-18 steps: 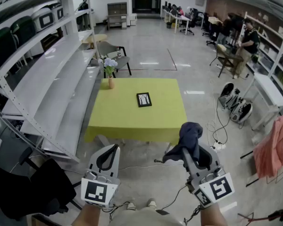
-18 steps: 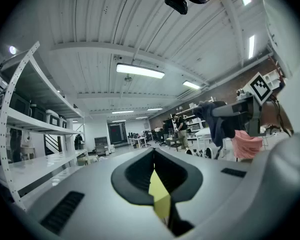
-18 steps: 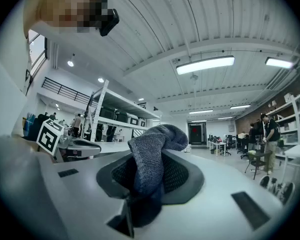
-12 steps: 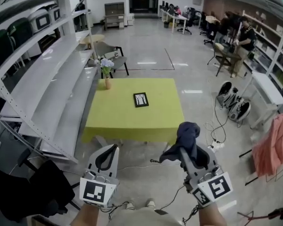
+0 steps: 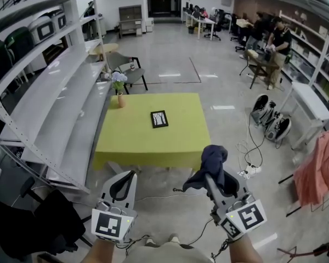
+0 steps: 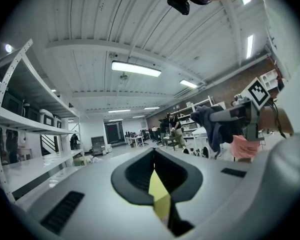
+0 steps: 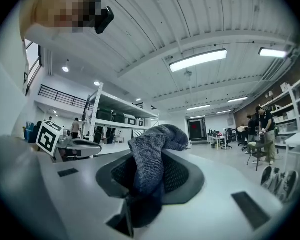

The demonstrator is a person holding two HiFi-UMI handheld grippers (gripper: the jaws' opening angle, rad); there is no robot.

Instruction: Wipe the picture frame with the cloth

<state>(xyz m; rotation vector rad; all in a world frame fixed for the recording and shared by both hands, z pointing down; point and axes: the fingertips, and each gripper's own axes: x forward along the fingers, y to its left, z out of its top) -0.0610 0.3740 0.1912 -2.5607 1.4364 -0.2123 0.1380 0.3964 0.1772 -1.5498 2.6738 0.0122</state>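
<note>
Two grippers hang low in the head view, both a touch lower than half a second ago, and the yellow table (image 5: 131, 141) ahead of them now sits slightly further left in the picture. The left gripper (image 5: 131, 173) has its jaws together with nothing between them. The right gripper (image 5: 210, 181) is clamped on the dark blue cloth (image 5: 213, 159), which bunches above the jaws and droops to one side. Grey shelving (image 5: 49, 92) runs along the table's left edge, and a small vase of flowers (image 5: 119, 87) stands at the table's far left corner. A chair (image 5: 130, 70) sits beyond it. To the right, cables (image 5: 247, 152) trail over the floor, with a pink fabric (image 5: 318, 169) hanging further out. The picture frame (image 5: 159, 119) lies flat near the table's middle – small, black-edged, with a pale picture inside – well apart from both grippers.
</note>
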